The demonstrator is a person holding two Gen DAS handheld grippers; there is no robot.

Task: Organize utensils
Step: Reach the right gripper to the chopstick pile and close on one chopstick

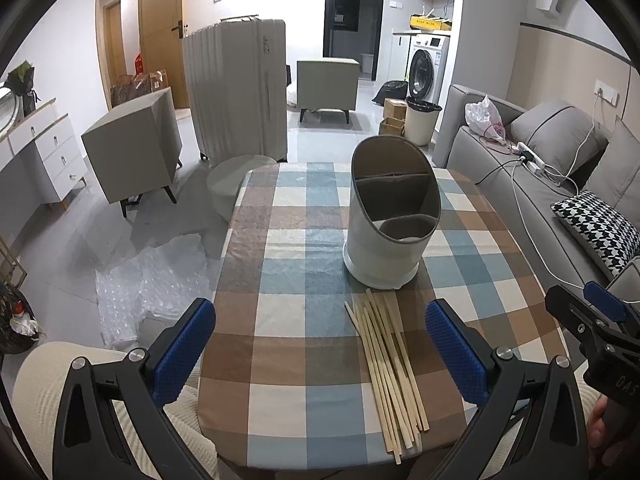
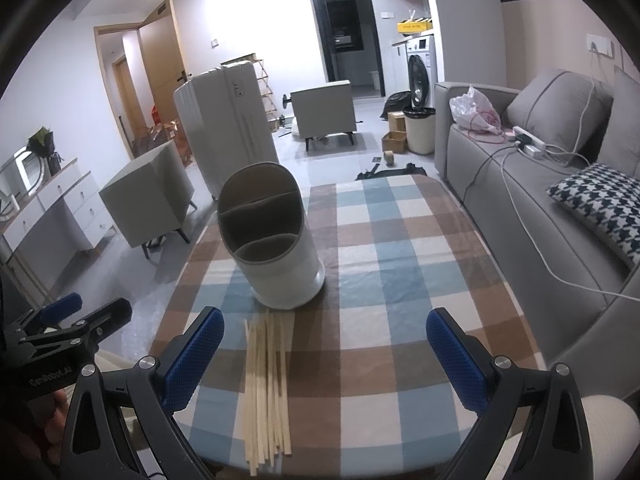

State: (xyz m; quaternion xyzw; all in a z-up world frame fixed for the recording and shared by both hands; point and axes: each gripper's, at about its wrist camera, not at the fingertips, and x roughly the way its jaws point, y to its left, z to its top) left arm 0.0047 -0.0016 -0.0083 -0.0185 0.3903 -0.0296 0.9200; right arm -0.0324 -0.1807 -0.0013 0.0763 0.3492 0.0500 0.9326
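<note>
Left claw (image 1: 320, 344) and right claw (image 2: 324, 344) both spread wide, holding nothing, above checkered desk (image 1: 288, 264); bundle of chopsticks (image 1: 390, 368) lies loose just before the upright, three-compartment utensil holder (image 1: 390, 216).

Open tabletop (image 1: 304, 280) around chopsticks (image 1: 390, 368)

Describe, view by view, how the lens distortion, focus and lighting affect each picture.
Left wrist view: fisheye bends the checked tablecloth edges outward, black vignette at corners, chopsticks sharp. Right wrist view: same bowing and vignette, slightly softer; utensil holder casts only a faint shadow, and the far wall looks washed out.
</note>
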